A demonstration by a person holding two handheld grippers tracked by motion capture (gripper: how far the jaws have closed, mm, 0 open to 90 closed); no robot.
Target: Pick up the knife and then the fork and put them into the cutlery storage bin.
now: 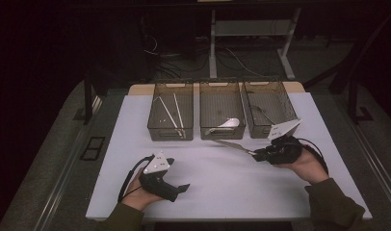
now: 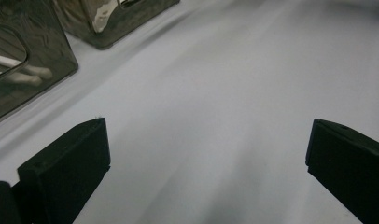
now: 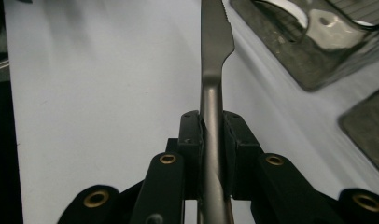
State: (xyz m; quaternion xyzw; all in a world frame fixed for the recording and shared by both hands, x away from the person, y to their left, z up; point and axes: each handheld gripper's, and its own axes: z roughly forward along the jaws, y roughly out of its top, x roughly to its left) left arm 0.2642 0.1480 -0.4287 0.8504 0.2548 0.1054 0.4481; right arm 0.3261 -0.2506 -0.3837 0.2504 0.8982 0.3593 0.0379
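Steel knife [image 1: 233,145] clamped in right gripper [image 1: 254,154], blade toward 10 o'clock, below middle bin [image 1: 222,117] | left gripper [image 2: 206,172]: jaws wide, empty | right gripper view: thin handle pinched; may twist or slip out.

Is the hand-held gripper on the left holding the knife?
No, the left hand-held gripper is open with only bare table between its jaws, while the knife is clamped in the right hand-held gripper.

lab/test rig | white table [image 1: 222,187] – floor cables [image 1: 184,60] – desk frame [image 1: 254,29]
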